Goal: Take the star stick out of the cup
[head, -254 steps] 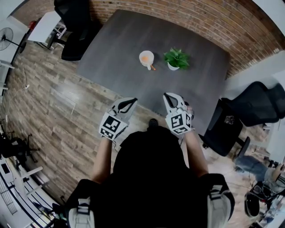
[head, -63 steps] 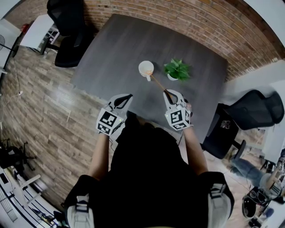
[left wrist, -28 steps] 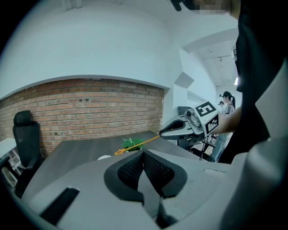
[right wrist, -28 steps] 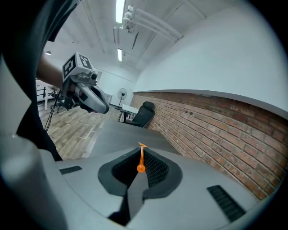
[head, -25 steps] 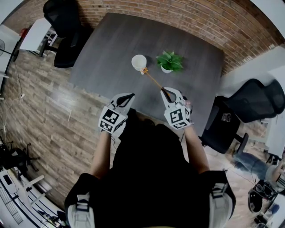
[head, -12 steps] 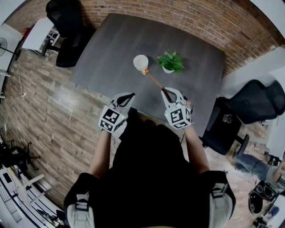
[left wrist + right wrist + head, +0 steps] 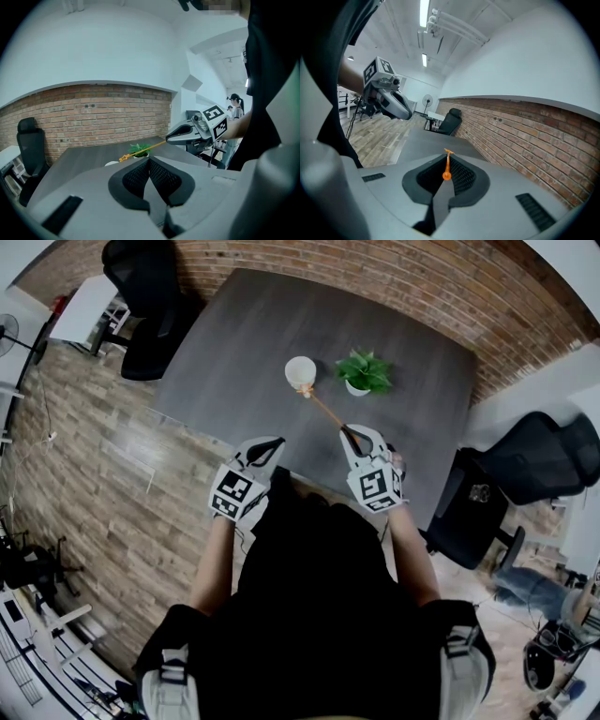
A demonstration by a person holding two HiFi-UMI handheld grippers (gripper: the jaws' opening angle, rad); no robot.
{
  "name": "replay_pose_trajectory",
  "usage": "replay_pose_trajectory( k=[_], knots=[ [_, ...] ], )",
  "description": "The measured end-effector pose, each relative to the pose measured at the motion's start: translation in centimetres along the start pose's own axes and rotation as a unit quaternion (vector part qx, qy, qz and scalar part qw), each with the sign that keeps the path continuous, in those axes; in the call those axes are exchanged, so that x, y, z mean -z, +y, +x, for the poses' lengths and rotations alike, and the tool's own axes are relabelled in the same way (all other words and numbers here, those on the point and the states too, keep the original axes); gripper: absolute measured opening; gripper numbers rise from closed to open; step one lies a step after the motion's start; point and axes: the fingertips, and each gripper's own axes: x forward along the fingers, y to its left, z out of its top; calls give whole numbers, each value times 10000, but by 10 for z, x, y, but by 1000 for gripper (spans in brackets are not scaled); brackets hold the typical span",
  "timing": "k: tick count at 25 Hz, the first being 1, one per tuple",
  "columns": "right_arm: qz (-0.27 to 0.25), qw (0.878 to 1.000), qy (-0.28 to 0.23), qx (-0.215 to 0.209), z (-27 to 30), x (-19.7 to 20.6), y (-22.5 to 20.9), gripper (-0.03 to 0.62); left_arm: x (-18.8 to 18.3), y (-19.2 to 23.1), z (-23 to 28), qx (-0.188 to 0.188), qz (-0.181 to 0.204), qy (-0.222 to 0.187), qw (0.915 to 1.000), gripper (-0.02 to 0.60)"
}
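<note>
My right claw point(image 7: 446, 177) is clamped on the butt end of the star stick point(image 7: 447, 161), which runs forward from the jaws to its star tip. In the head view that tip hangs just beside the near rim of the white cup point(image 7: 300, 370) and looks to be outside it. I judge the lift-out as good as done, with only drawing it well clear left. My left claw point(image 7: 150, 163) is pressed together on nothing, near the table point(image 7: 234, 334) edge.
</note>
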Motion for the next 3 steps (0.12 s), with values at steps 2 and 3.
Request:
replay_pose_trajectory(
  k=[2,3],
  knots=[
    [34,10000,-5,10,0,0,2,14,1,0,-2,-2,-12,3,10000,2],
    [50,10000,-6,15,-1,0,3,14,2,-1,-3,-3,-18,4,10000,2]
  ],
)
